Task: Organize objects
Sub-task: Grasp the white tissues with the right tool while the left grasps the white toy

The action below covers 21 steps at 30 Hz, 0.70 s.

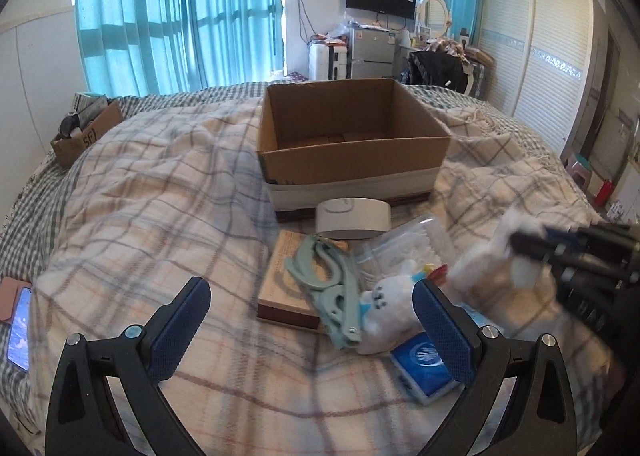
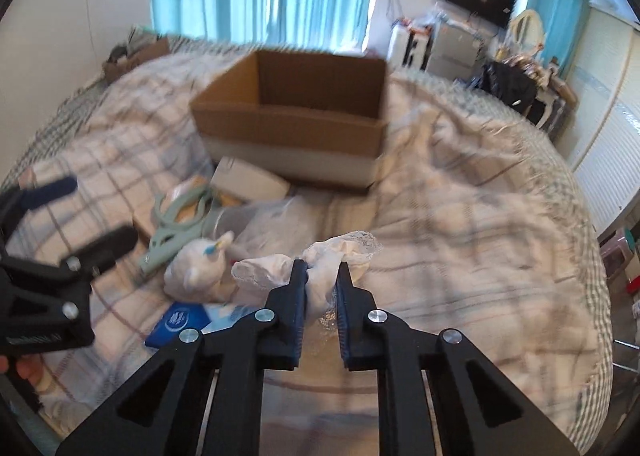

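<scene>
An open cardboard box (image 1: 352, 135) stands on the bed; it also shows in the right wrist view (image 2: 296, 115). In front of it lie a white case (image 1: 352, 217), a brown book (image 1: 280, 288), a green clip (image 1: 332, 296), a white plush toy (image 1: 388, 312), a clear packet (image 1: 404, 244) and a blue pack (image 1: 424, 364). My left gripper (image 1: 312, 320) is open above the book and the clip. My right gripper (image 2: 322, 276) is shut on a white lace cloth (image 2: 320, 268) and holds it above the blanket; the cloth also shows in the left wrist view (image 1: 492, 256).
A checked blanket (image 1: 160, 215) covers the bed. A small cardboard box (image 1: 84, 131) with items sits at the far left. A phone (image 1: 20, 328) lies at the left edge. A wardrobe (image 1: 540, 47) and fridge (image 1: 370, 51) stand beyond the bed.
</scene>
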Available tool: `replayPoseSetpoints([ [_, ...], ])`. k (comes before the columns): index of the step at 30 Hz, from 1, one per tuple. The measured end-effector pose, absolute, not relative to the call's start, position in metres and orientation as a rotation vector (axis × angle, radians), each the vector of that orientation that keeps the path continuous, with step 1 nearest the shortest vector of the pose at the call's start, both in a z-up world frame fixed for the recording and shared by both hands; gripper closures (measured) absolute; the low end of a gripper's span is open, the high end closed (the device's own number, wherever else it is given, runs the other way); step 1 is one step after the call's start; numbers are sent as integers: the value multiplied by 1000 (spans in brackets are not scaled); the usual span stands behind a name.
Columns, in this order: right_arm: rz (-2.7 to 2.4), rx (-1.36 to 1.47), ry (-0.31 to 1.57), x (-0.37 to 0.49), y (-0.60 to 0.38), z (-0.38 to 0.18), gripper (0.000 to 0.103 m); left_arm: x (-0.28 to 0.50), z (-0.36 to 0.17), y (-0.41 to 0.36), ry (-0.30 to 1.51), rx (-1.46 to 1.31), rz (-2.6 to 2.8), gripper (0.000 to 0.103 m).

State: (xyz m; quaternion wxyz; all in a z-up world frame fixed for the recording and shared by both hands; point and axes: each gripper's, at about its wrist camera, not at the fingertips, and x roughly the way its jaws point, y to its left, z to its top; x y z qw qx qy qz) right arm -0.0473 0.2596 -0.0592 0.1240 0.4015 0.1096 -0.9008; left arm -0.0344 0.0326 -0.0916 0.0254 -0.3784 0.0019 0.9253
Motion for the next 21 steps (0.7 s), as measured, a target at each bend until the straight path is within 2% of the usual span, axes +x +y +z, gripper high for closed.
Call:
replayPoseSetpoints([
  [7,-2688,1078,183,-41,298,-26,91,-29,-81,65,11,-1124,2825,2],
  [14,-2688,1082,131,-39,313,-29,91,-41,-101,88,57,-1185,2738,28],
  [21,-2678,1111,99,-41,321,-39,91,-59,-136,109,217,-1283,2668,38],
])
